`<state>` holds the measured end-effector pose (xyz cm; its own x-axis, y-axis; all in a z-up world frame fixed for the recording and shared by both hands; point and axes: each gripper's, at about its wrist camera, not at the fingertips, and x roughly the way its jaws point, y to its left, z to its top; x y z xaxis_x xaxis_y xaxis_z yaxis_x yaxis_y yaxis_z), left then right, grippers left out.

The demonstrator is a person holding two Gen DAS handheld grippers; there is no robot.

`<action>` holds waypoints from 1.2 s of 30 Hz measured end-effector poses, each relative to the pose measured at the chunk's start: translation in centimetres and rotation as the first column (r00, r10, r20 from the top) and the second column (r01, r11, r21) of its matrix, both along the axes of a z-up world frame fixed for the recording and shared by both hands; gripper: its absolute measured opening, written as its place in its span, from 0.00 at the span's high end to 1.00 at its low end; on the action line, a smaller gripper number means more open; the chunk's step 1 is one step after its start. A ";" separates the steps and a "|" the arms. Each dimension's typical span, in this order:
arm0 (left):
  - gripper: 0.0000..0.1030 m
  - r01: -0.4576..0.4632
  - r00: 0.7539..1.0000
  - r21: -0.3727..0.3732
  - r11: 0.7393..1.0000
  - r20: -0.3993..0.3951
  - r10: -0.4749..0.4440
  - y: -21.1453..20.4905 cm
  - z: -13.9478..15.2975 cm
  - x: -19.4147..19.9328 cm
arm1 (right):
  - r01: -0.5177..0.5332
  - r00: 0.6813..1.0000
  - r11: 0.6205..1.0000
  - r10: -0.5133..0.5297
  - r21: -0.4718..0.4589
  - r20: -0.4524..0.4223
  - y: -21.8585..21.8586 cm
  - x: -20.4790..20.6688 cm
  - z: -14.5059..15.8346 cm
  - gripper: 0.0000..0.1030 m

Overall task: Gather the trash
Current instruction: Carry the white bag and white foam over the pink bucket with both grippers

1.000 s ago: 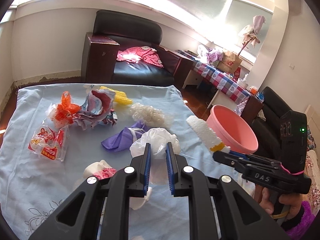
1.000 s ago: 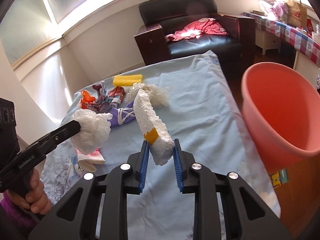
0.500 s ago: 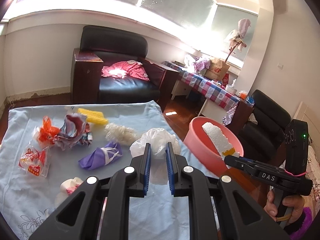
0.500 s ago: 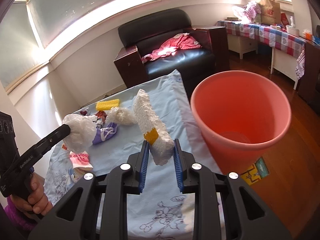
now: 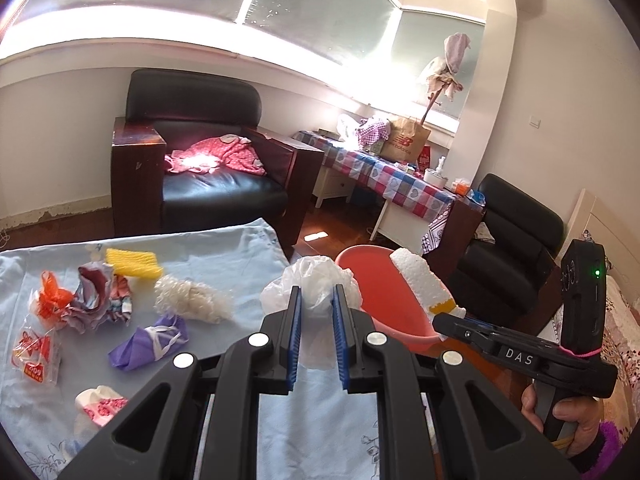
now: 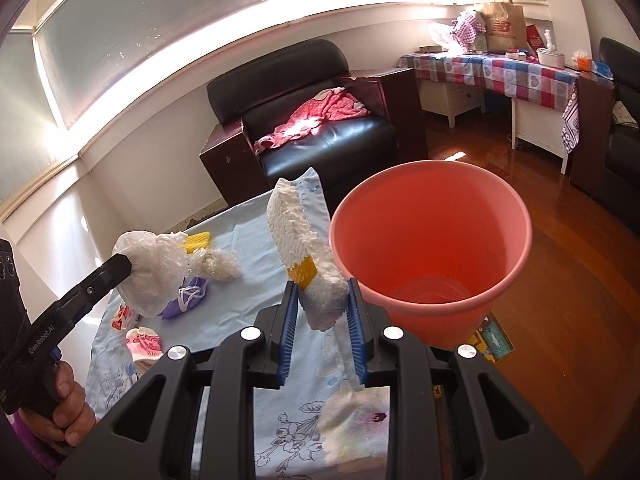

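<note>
A blue cloth (image 5: 224,256) covers the table, its far edge facing a black armchair (image 6: 304,120). Beside its right edge stands a pink bucket (image 6: 432,240), bare wood floor (image 6: 572,280) beyond. The right gripper (image 6: 322,312) clamps a white foam strip (image 6: 298,240) near the bucket's rim; the left gripper (image 5: 316,322) pinches a crumpled white bag (image 5: 316,280) over that edge.

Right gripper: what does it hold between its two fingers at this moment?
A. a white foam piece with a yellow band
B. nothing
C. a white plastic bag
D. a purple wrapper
A: the right gripper is closed on the white foam piece, whose yellow band shows just above the fingers, beside the pink bucket.
</note>
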<state>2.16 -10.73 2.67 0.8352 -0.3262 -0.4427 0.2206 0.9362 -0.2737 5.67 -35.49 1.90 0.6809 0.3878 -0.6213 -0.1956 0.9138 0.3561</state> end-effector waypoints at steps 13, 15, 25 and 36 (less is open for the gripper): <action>0.86 0.051 0.999 0.017 0.999 0.002 -0.052 -3.6 0.0 2.7 | 0.104 0.994 0.994 -0.104 0.030 -0.014 -3.5 0.7 -0.9 0.76; 0.86 0.058 0.998 0.023 0.998 0.001 -0.058 -4.1 -0.2 3.1 | 0.117 0.993 0.993 -0.117 0.030 -0.014 -3.9 0.8 -1.0 0.76; 0.86 0.101 0.995 0.046 0.994 -0.009 -0.101 -7.4 -1.1 5.6 | 0.173 0.985 0.985 -0.173 0.014 -0.019 -5.5 1.4 -1.8 0.76; 0.86 0.147 0.988 0.074 0.986 -0.047 -0.144 -10.0 -2.7 8.2 | 0.215 0.976 0.976 -0.215 0.016 -0.044 -6.9 3.2 -3.1 0.76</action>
